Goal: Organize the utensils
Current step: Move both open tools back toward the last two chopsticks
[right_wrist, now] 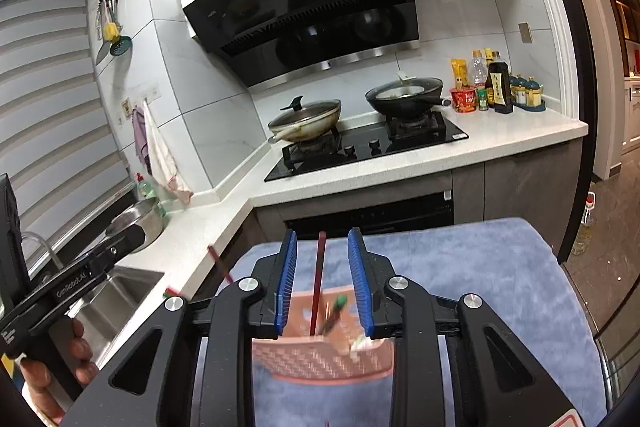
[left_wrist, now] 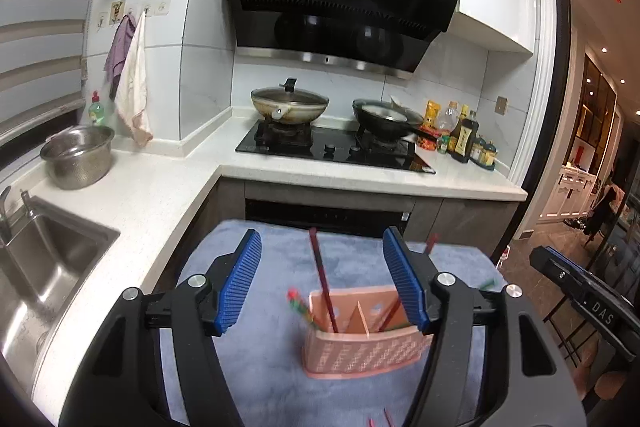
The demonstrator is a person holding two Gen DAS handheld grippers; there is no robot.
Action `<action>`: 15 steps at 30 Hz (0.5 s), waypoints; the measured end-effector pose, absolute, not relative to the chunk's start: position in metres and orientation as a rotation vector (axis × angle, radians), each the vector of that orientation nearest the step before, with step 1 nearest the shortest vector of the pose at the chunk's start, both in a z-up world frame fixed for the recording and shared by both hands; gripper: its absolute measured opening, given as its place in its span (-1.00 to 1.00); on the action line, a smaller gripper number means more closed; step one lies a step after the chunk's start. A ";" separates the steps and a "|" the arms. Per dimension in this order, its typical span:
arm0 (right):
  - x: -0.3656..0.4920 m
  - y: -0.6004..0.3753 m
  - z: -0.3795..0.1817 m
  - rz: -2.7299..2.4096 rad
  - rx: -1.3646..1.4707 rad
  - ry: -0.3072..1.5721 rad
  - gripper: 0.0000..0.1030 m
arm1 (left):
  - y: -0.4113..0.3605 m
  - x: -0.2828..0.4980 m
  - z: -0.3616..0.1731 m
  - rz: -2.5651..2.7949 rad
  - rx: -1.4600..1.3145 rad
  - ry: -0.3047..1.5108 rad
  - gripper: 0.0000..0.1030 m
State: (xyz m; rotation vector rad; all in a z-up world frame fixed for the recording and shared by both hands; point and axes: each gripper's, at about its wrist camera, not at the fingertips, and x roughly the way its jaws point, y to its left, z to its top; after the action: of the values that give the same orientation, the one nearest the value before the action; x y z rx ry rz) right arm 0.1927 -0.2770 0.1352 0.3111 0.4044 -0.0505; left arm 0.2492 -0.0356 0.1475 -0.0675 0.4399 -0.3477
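Note:
A pink perforated utensil basket (left_wrist: pixel 360 347) with a middle divider stands on a blue towel (left_wrist: pixel 272 267). Dark red chopsticks (left_wrist: pixel 322 279) stand in its left compartment, another pair leans in the right one, and a green-and-red utensil (left_wrist: pixel 298 303) sticks out at the left. My left gripper (left_wrist: pixel 322 283) is open and empty above the basket. In the right wrist view my right gripper (right_wrist: pixel 322 283) is open over the basket (right_wrist: pixel 320 359), with a red chopstick (right_wrist: pixel 319 283) standing free between the fingers. A second chopstick (right_wrist: pixel 220 263) leans out to the left.
A steel sink (left_wrist: pixel 48 275) and a steel colander (left_wrist: pixel 78 155) lie to the left. The hob (left_wrist: pixel 332 147) holds a lidded wok and a black pan. Sauce bottles (left_wrist: pixel 464 139) stand at the counter's right end. Red chopstick tips (left_wrist: pixel 380 419) lie on the towel in front.

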 end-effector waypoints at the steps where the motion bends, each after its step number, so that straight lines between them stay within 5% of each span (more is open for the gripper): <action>1: 0.186 -0.275 0.131 -0.056 0.300 0.417 -0.48 | -0.033 0.243 0.142 -0.347 -0.062 0.451 0.19; 4: 0.167 -0.269 0.110 -0.063 0.280 0.471 -0.45 | -0.028 0.226 0.125 -0.318 -0.044 0.478 0.36; 15: 0.086 -0.232 0.017 -0.087 0.202 0.708 -0.42 | -0.021 0.156 0.032 -0.316 -0.007 0.685 0.36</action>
State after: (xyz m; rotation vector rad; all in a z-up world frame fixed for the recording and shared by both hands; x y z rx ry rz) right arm 0.0858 -0.2317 0.0167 0.2023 0.7079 -0.0867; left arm 0.1557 -0.0207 0.0320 -0.0068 0.6846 -0.3155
